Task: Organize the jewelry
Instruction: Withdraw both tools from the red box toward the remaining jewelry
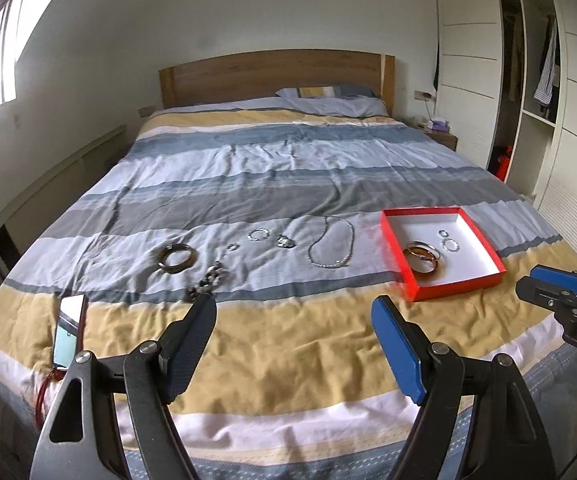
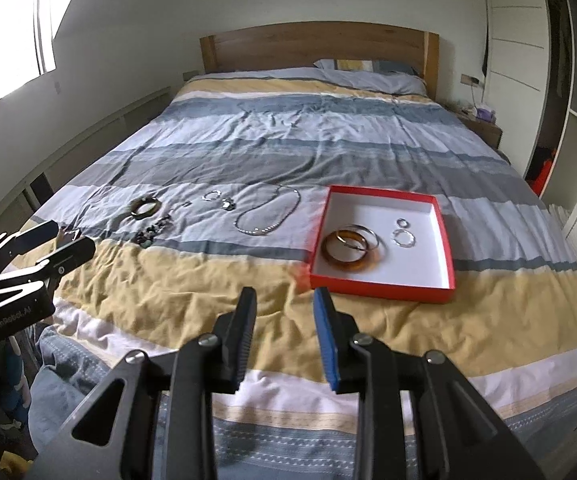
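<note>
Roughly halfway, I judge: two bangles (image 2: 350, 246) and two rings (image 2: 403, 237) lie in the red box (image 2: 380, 290) on the right, while a necklace (image 2: 268, 214), dark bangle (image 2: 145, 208) and small pieces remain left on the bedspread (image 2: 192, 276), with left gripper (image 1: 294, 344) wide open and right gripper (image 2: 284, 338) part-open, both empty.

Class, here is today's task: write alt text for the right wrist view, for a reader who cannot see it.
A red box on a striped bed holds two bangles and two rings. To its left a necklace, a dark bangle and smaller pieces lie loose. The open right gripper hovers in front, empty.
</note>
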